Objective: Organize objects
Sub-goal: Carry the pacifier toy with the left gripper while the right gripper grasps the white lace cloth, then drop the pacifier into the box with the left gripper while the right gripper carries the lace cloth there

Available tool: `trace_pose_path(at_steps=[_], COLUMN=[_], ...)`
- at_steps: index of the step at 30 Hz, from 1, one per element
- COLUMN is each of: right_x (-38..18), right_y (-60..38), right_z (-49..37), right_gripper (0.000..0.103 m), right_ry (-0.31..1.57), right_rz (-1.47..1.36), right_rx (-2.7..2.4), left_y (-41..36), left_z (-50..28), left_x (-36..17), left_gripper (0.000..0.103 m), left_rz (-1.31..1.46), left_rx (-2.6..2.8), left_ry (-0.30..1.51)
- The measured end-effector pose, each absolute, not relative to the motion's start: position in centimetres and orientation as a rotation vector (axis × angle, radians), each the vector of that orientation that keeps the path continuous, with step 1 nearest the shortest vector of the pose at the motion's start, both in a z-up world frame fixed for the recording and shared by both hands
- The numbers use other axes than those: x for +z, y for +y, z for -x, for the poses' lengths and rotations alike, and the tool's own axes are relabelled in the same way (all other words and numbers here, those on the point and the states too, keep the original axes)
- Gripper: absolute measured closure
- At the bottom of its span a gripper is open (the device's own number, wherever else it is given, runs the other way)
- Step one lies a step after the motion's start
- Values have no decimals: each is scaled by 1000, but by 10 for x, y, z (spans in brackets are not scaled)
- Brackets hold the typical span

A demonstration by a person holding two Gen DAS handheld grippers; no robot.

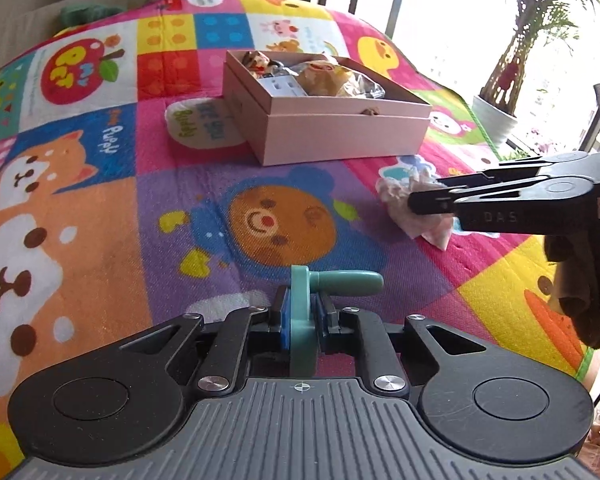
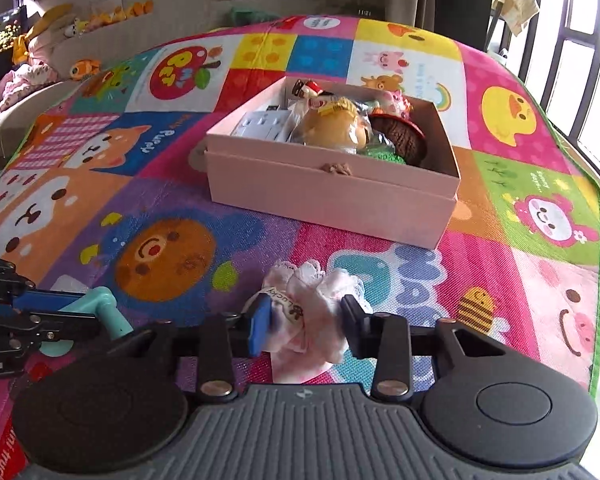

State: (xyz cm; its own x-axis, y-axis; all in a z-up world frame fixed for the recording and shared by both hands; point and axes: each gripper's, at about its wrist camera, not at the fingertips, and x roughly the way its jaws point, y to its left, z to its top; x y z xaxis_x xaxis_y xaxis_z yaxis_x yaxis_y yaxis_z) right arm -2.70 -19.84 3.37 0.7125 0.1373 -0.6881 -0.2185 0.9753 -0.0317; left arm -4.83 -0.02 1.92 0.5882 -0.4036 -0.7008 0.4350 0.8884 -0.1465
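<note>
Filling pink box (image 2: 332,196) on play mat (image 2: 500,280): several toys already inside. Left hand-held gripper (image 1: 302,314) clamps teal toy (image 1: 304,320), not yet boxed. Right hand-held gripper (image 2: 304,320), jaws wide, straddles frilly pink cloth (image 2: 312,300) on mat; grasp pending.

Through the left wrist camera I saw my left gripper (image 1: 302,312) clamped on a teal plastic toy (image 1: 305,316), its flat disc pinched between the blue pads (image 1: 285,320) and its handle jutting right over the play mat (image 1: 100,184). Farther back sat the pink box (image 1: 340,128), open and holding toys. To the right, my right gripper (image 1: 428,202) reached in against a pale lacy cloth (image 1: 412,208); I could not tell its jaw state.
</note>
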Motion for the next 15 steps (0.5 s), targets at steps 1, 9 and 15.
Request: trace_pose_path(at_steps=[1,9,15], right_x=[37,73,111], right_y=[-200,-211,-238], right_z=[30,55,65], right_gripper=[77,80,80], right_ry=[746,651,520], right_rz=[112,57,-12], right_rx=[205,223,195], left_y=[-1,4,1], left_z=[49,47,36], left_x=[19,21,55], left_gripper=[87,89,89], left_rz=[-40,26,15], left_rx=[-485,-464,-460], left_ry=[804,815,733])
